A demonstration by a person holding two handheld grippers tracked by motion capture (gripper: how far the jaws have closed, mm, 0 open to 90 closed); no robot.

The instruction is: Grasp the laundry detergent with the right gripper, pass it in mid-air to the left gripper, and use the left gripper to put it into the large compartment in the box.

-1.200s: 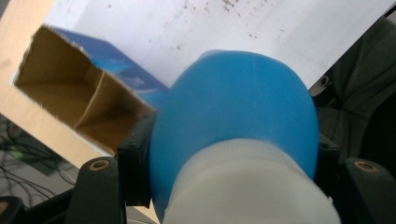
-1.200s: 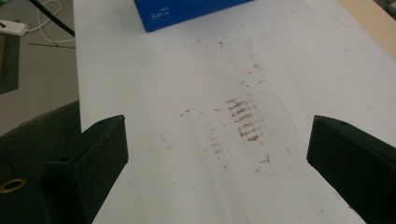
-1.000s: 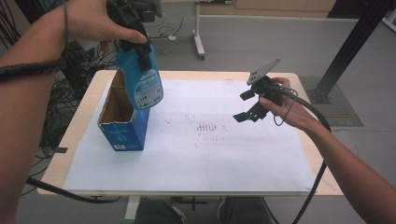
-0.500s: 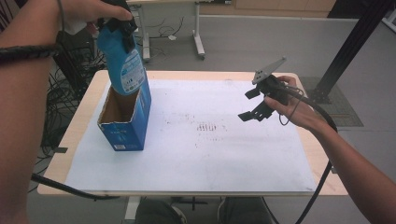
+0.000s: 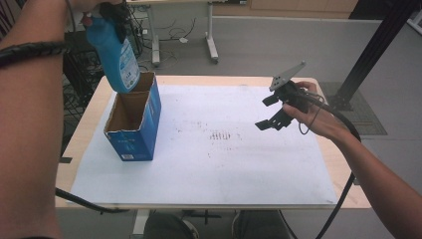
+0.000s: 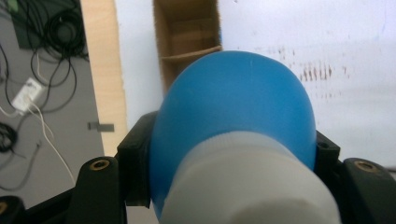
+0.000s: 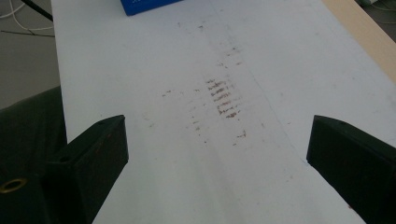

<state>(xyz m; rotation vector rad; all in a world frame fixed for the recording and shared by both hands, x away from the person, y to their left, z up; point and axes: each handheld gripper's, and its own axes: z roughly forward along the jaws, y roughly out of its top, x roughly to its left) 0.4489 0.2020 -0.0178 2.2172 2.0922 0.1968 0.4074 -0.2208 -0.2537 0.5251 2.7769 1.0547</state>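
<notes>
Nearest along the table's right edge, the right gripper (image 5: 272,113) hangs just above the white sheet (image 5: 224,164) with its jaws spread wide and nothing between them; the smudged brown marks (image 7: 223,100) lie on the sheet below it.

Farther off, near the left edge toward the far corner, stands one open blue cardboard box (image 5: 133,124), upright, its brown inside bare; light and thin-walled by the look of it — likely to tip or slide if knocked on the rim.

Above the box's far end, the left gripper (image 5: 113,15) is clamped on the neck of one blue plastic bottle (image 5: 115,57), just under its white cap (image 6: 252,186); the bottle hangs bottom-down and slightly tilted, clear of the box. I would judge it stiff but smooth-skinned, and if full, heavy enough to swing — so the narrow shoulder below the cap is the sound place to grip.

Count: one bottle, one box, two grippers.
</notes>
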